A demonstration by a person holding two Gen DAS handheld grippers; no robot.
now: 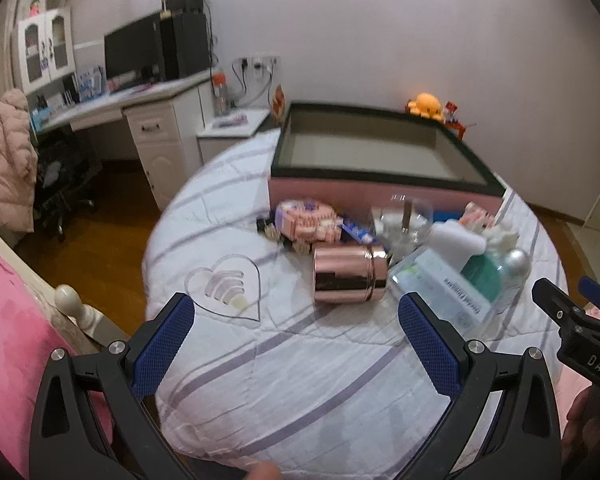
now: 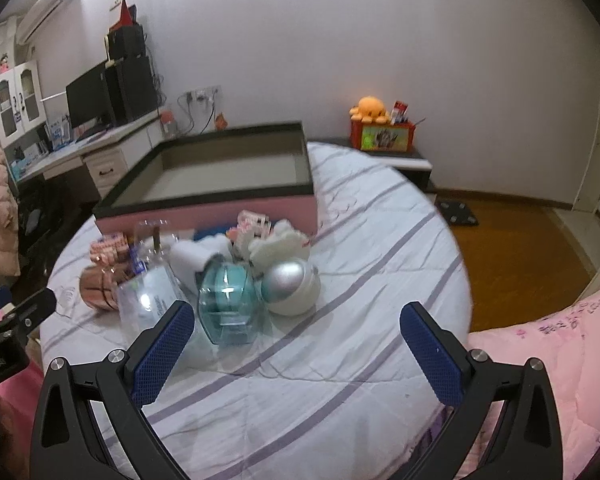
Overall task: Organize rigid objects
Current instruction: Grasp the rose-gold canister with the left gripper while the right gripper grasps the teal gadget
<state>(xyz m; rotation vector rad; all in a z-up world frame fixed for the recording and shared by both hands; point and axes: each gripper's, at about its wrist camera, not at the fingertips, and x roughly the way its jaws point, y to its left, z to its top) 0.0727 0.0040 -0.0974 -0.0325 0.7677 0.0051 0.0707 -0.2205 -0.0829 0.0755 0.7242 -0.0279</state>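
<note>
The left tongs [image 1: 296, 316] hang over the striped bedspread [image 1: 300, 380] with their blue pads wide apart and nothing between them. The right tongs [image 2: 298, 326] are likewise spread apart and empty above the same cover; the tip of the right tongs also shows at the right edge of the left view.

Just ahead of the left tongs lies a clear heart-shaped plaque [image 1: 226, 286], flat on the bed. Beside it, to the right, a shiny rose-gold canister [image 1: 350, 274] lies on its side. Next along sits a flat clear box with a printed label [image 1: 448, 292], and a teal clear bottle [image 2: 228, 300] rests partly on it, with a silver and white ball-shaped thing [image 2: 290, 288] touching the bottle's right side.

Behind these, a clear stemmed glass [image 1: 404, 220] is tipped among a pink block model [image 1: 306, 222], a white block [image 1: 458, 236] and a white fluffy thing [image 2: 278, 246], all crowded together.

Further back, touching the heap, stands a large open pink box with a dark rim [image 1: 364, 190], its inside bare. Beyond the bed, a white bench [image 1: 140, 100] carries a dark monitor [image 1: 130, 52]
</note>
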